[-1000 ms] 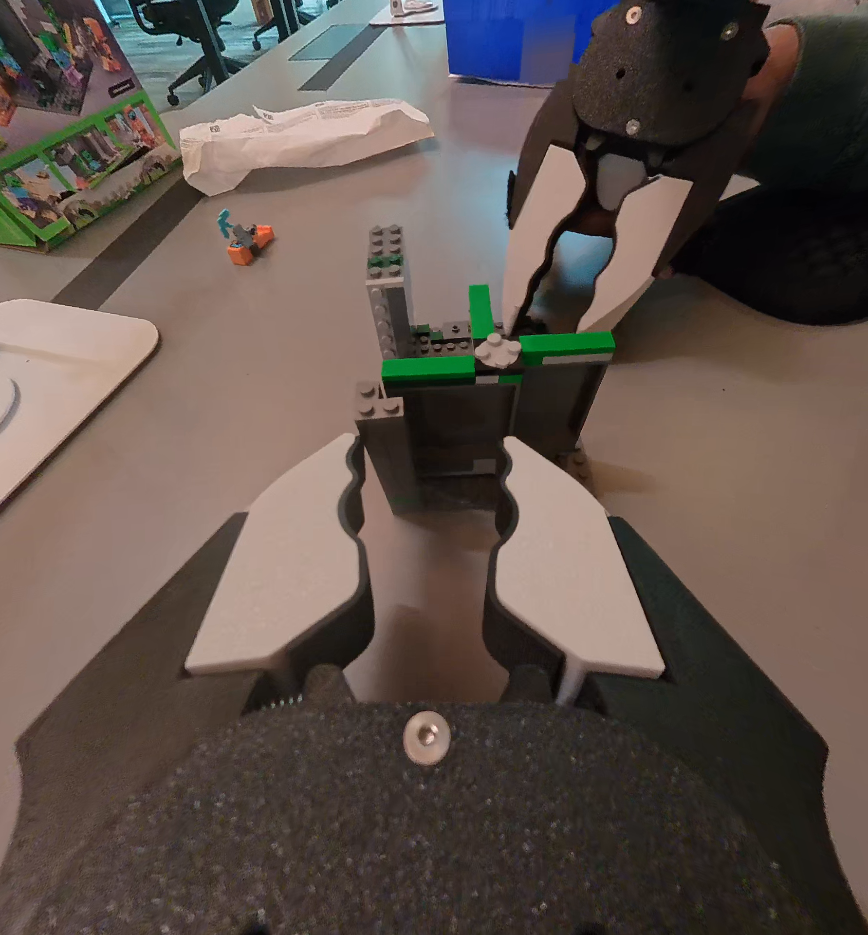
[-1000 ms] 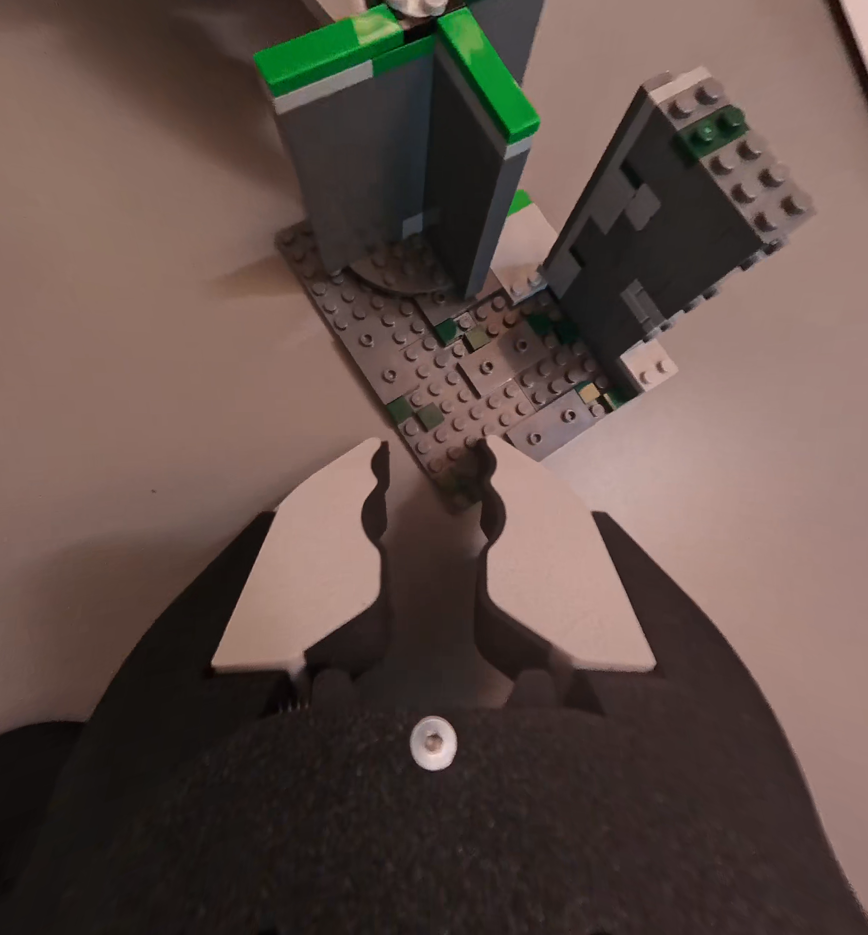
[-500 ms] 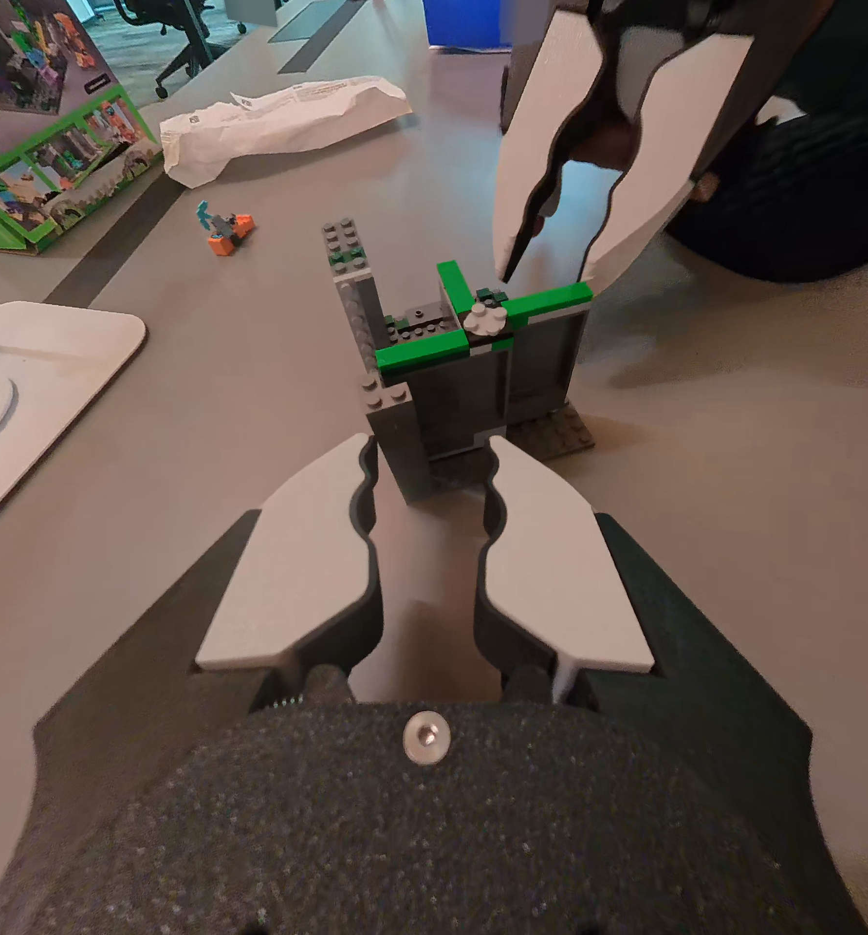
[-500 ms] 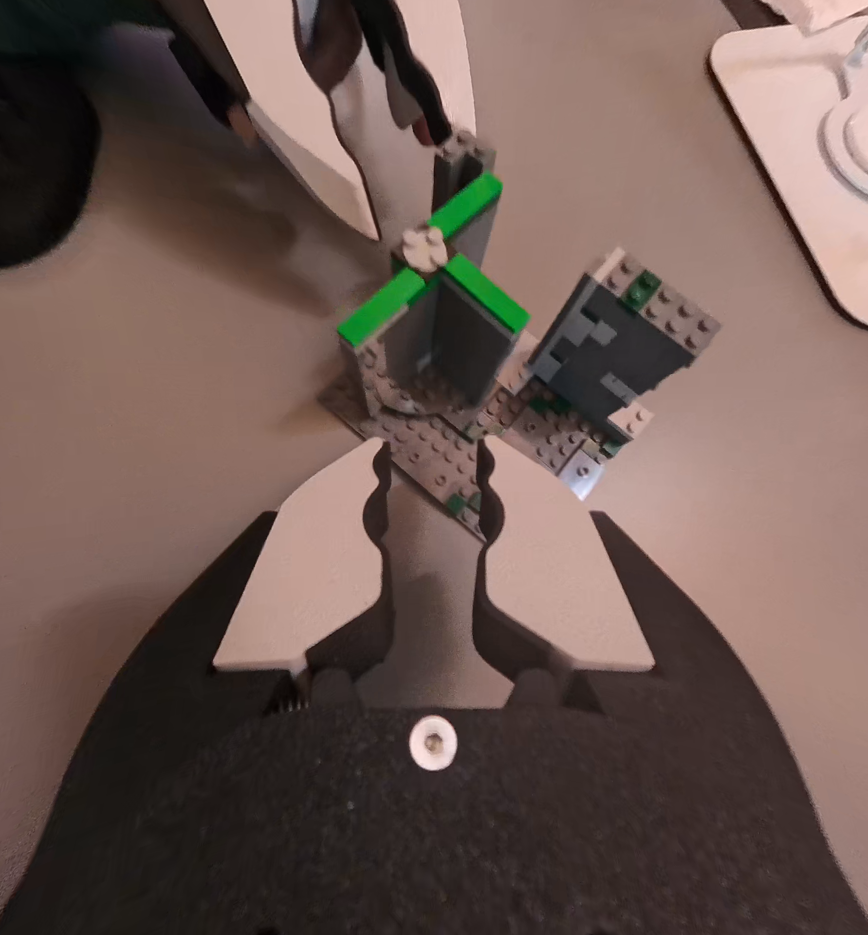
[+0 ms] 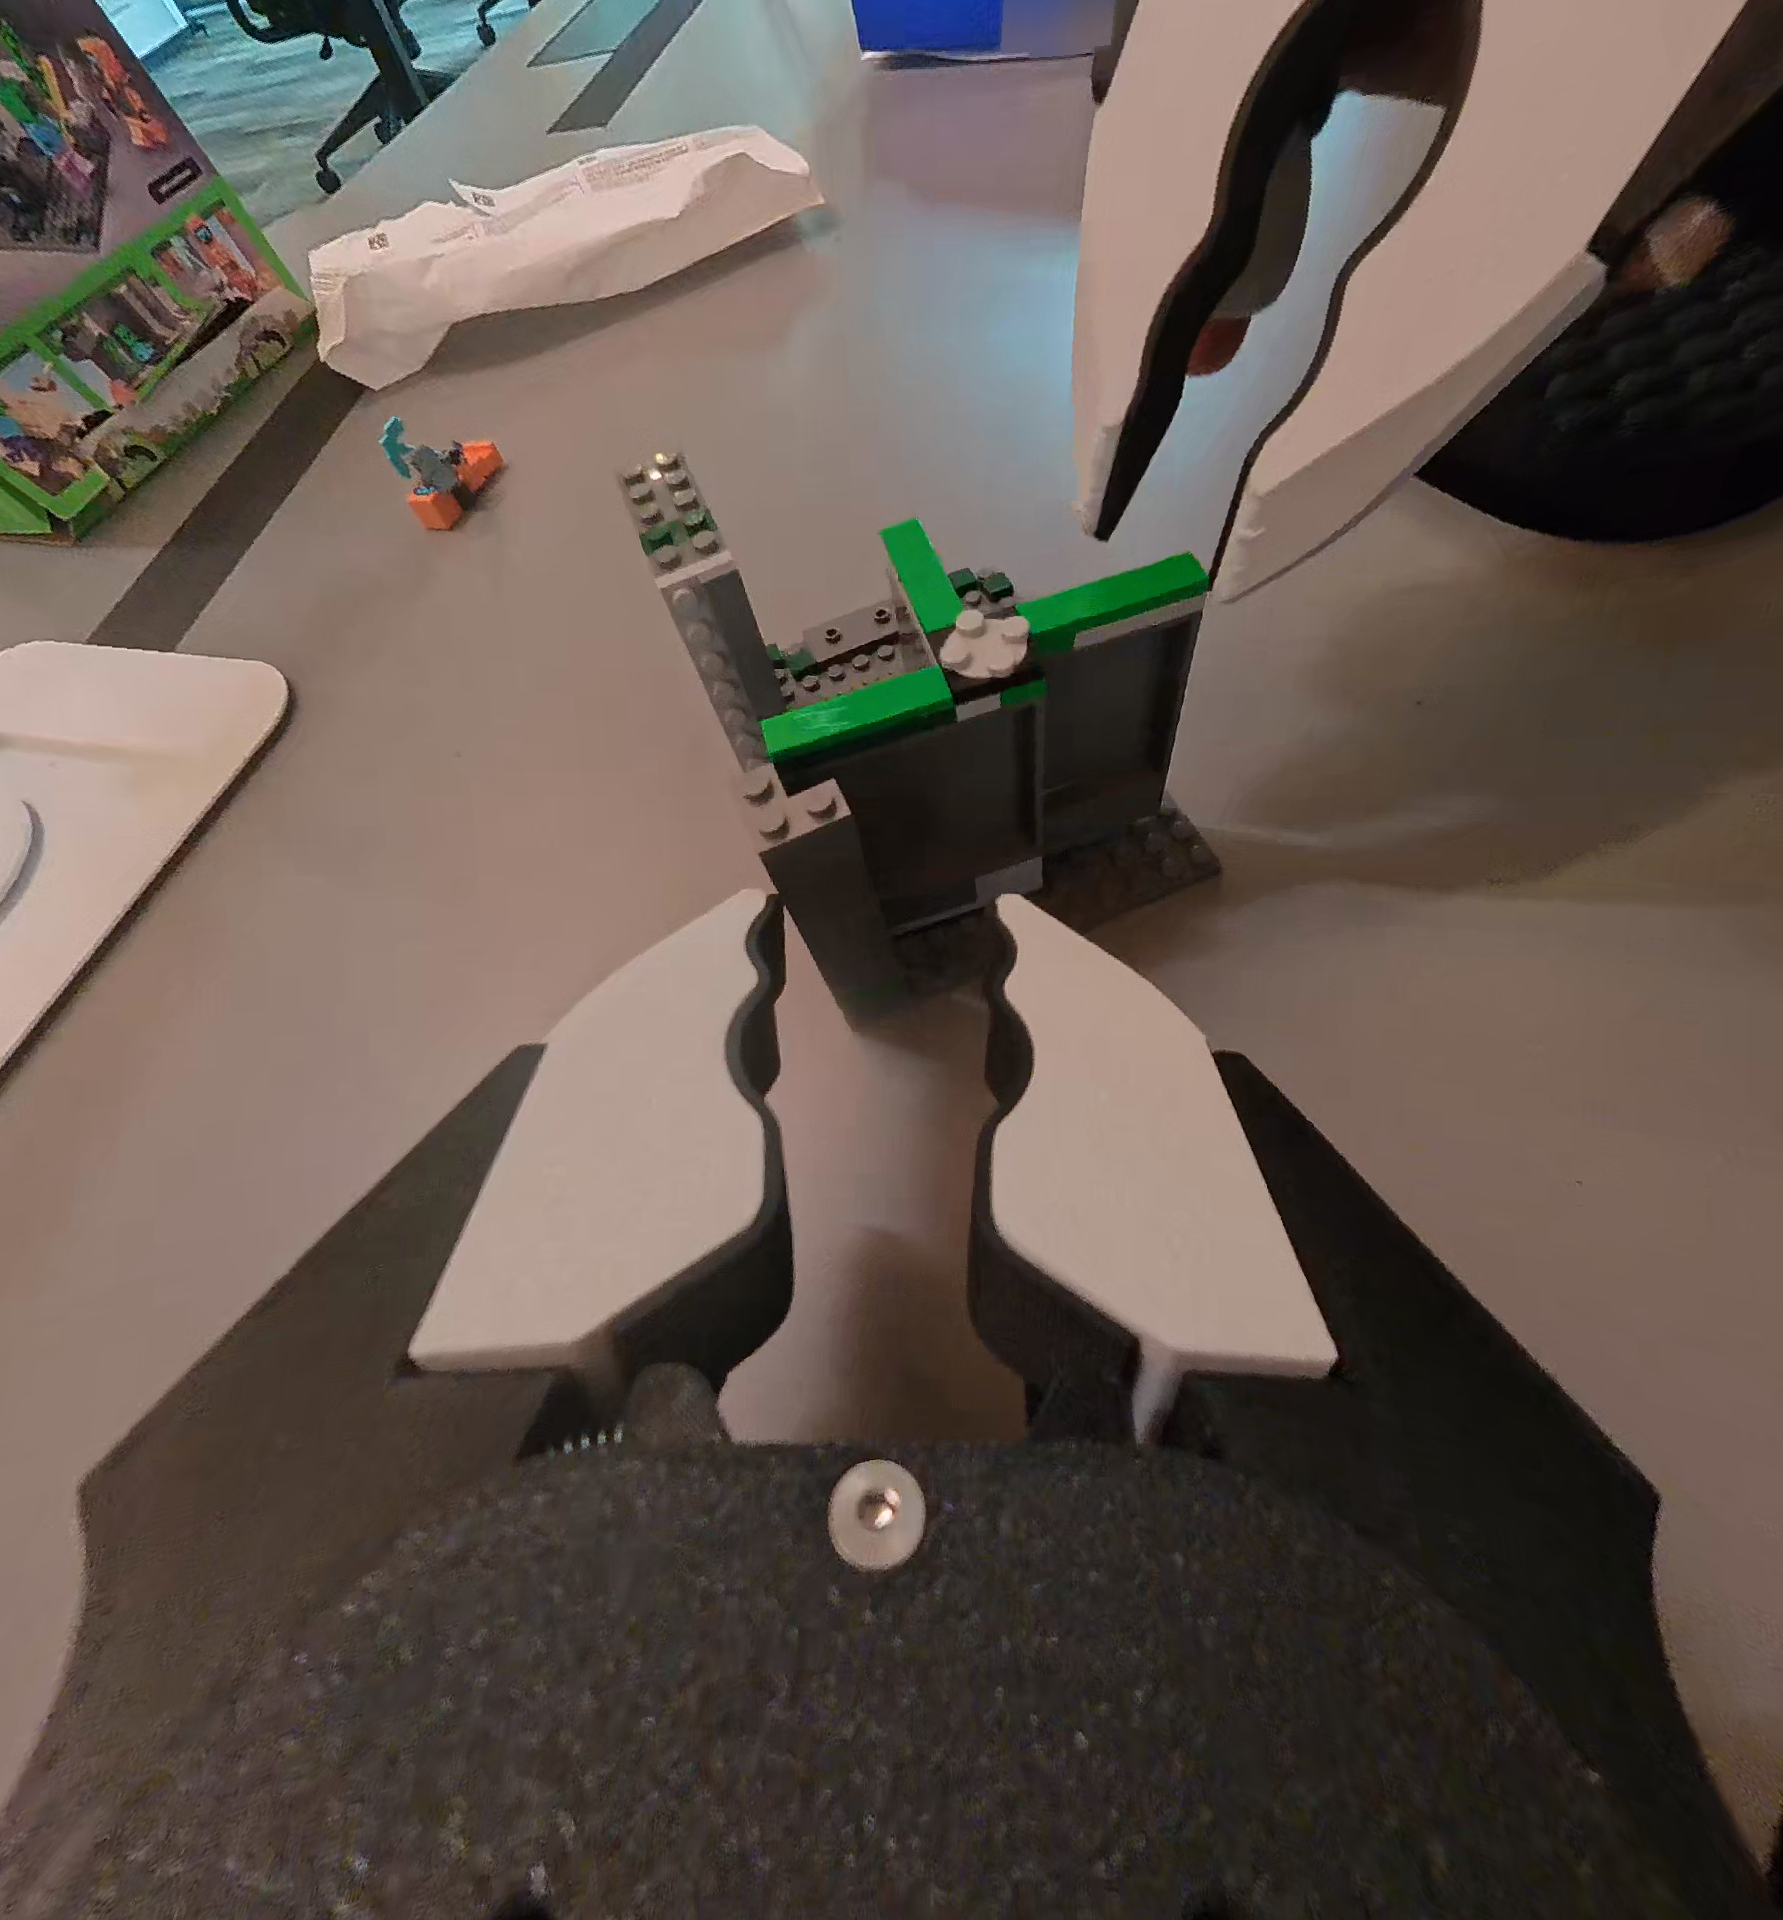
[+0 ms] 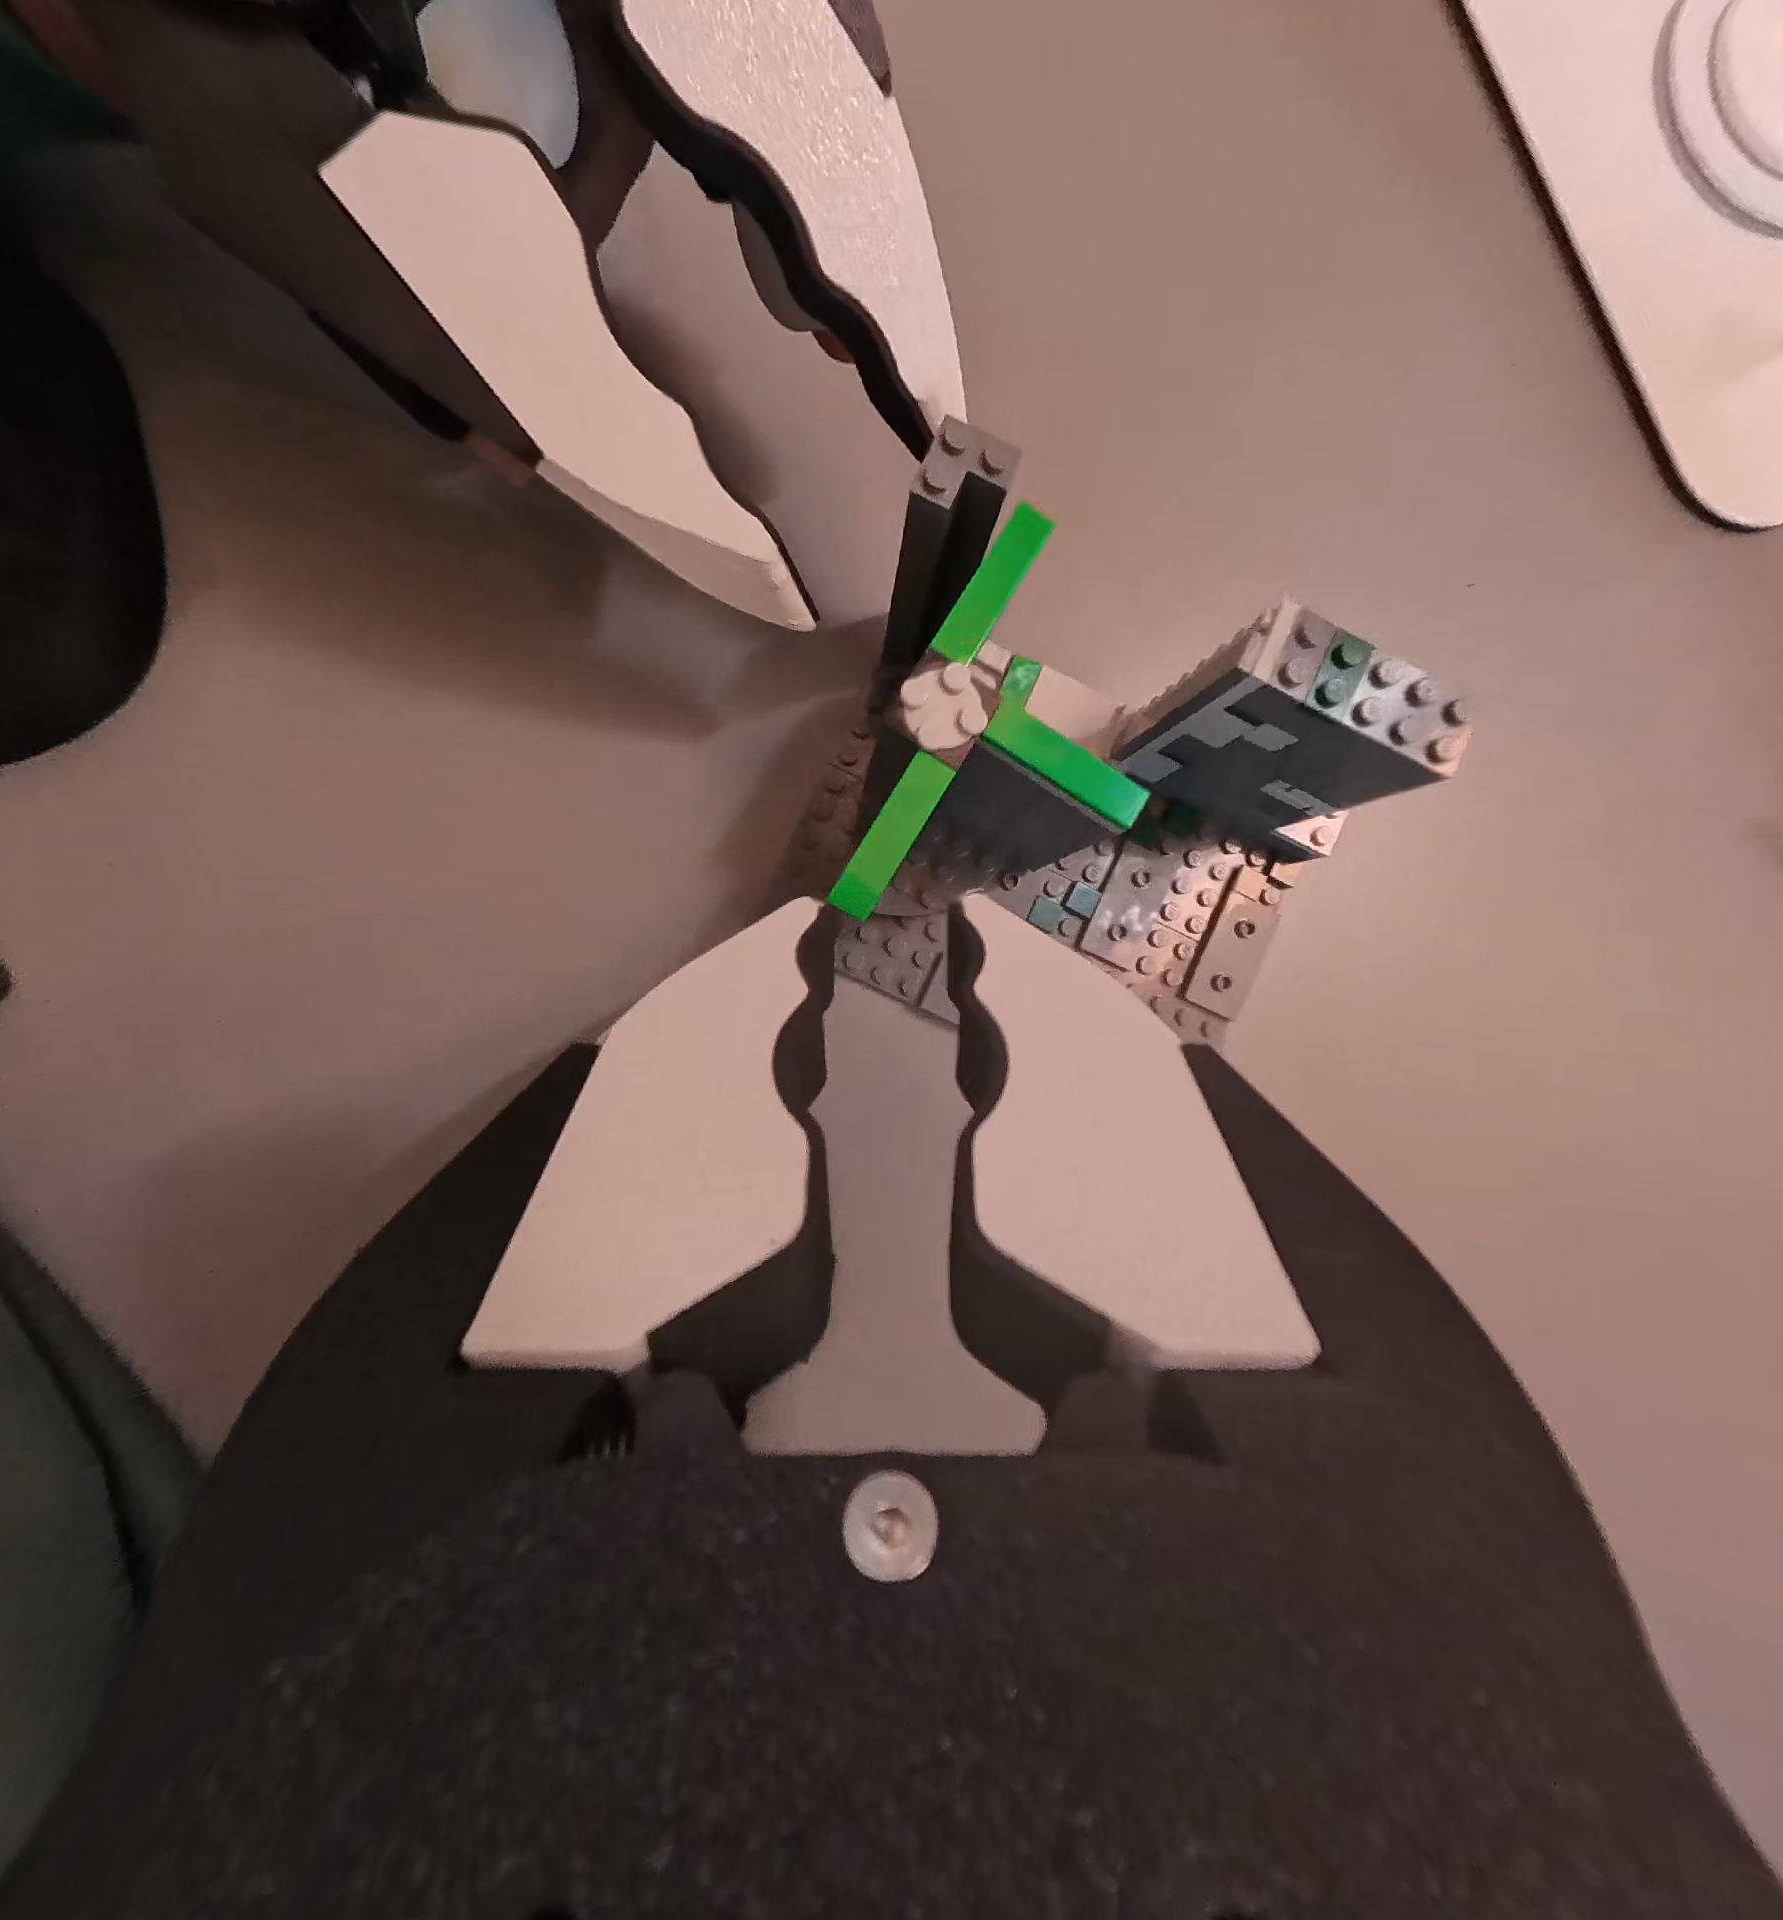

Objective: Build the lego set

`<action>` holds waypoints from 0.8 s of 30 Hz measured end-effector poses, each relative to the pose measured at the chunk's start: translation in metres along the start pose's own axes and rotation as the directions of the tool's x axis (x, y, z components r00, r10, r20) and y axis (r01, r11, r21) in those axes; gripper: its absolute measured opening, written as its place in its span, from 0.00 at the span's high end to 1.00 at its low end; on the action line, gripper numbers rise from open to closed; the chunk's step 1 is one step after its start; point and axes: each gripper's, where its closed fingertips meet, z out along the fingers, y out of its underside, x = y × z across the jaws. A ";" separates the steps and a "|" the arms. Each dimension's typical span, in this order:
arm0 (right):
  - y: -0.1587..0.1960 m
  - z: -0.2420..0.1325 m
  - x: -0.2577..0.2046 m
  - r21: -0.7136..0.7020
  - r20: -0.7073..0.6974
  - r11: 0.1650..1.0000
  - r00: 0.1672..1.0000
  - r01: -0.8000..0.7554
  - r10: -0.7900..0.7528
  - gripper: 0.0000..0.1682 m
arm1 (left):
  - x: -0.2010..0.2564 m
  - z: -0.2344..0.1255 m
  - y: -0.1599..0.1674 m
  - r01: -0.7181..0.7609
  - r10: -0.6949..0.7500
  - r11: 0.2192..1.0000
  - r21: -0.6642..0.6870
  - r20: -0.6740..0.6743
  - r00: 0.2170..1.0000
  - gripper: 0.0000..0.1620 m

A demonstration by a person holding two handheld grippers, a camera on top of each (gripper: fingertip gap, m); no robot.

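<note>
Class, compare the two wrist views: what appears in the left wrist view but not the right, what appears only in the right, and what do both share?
Only the left wrist view shows the set's box, a crumpled white bag and office chairs.

Only the right wrist view looks down onto the studded grey baseplate.

Both show the grey build with green tiles, its round grey stud piece, the white mat, and both open grippers, left and right.

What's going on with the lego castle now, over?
Left tongs open, empty, low at the grey lego build. Right tongs open, empty, hovering above its green-topped walls. Nothing blocking; small orange figure sits apart.
</note>
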 end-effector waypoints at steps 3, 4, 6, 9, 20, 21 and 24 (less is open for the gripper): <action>-0.003 0.001 -0.004 -0.019 -0.010 1.000 1.000 0.008 -0.008 0.86 | 0.001 0.001 0.000 -0.009 0.009 1.000 -0.006 0.004 1.000 0.78; -0.003 0.002 -0.006 -0.032 -0.007 0.999 1.000 0.013 -0.013 0.85 | 0.001 0.001 0.000 -0.009 0.009 1.000 -0.008 0.006 1.000 0.78; -0.001 0.004 -0.004 -0.063 -0.034 0.998 0.999 0.027 -0.029 0.84 | 0.001 0.001 0.000 -0.007 0.007 1.000 -0.007 0.005 1.000 0.78; 0.002 0.005 0.001 -0.089 -0.056 0.995 0.998 0.037 -0.042 0.87 | 0.001 0.001 0.000 -0.001 0.001 1.000 -0.002 0.000 1.000 0.78; 0.006 0.004 0.010 -0.111 -0.040 0.991 0.996 0.070 -0.075 0.93 | -0.002 -0.002 -0.001 -0.001 0.001 1.000 0.006 0.007 1.000 0.79; 0.006 0.005 0.011 -0.110 -0.044 0.991 0.996 0.074 -0.079 0.93 | -0.004 -0.003 -0.001 0.003 -0.003 1.000 0.009 0.011 1.000 0.79; 0.008 0.005 0.015 -0.116 -0.066 0.989 0.993 0.090 -0.098 0.93 | -0.012 -0.009 0.001 0.011 -0.012 1.000 0.013 0.031 0.999 0.80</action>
